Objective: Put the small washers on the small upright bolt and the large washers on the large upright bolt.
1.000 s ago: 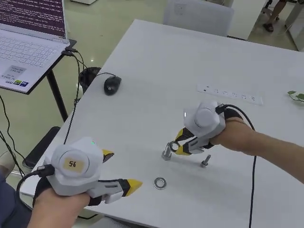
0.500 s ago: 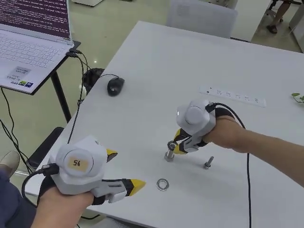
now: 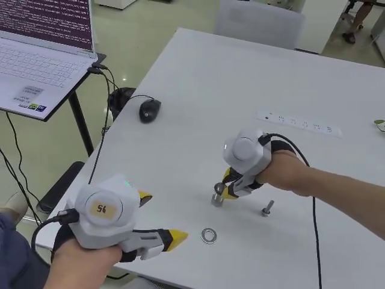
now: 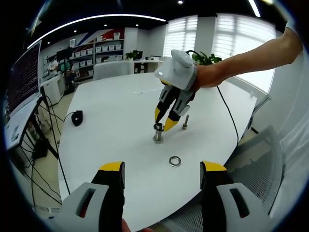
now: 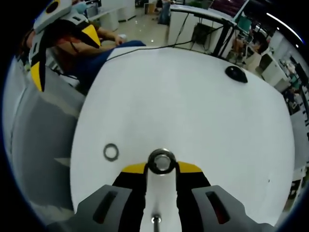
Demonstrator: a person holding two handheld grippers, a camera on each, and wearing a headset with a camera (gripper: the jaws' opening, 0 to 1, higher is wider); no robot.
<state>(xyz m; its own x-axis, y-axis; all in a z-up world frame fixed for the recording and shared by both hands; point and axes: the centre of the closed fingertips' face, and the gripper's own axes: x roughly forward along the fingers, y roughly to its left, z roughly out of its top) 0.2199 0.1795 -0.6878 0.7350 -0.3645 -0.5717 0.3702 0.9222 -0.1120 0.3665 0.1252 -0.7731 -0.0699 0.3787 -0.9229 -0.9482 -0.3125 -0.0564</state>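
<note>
Steel washer (image 5: 151,163), clamped in right gripper (image 3: 224,189), tops the large bolt (image 3: 215,199); next, probably lower and release. Left gripper (image 4: 162,167) gapes; spare washer (image 3: 206,236) at bolt's 6 o'clock.

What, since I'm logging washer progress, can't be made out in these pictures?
Whether the silver ring washer held in the right gripper is already over the large upright steel bolt: the jaws cover the bolt top in the head view.
Any small washers on the small upright steel bolt: too small to tell in the head view.
Text on the open laptop screen: too small, cut off by the head view's edge.
</note>
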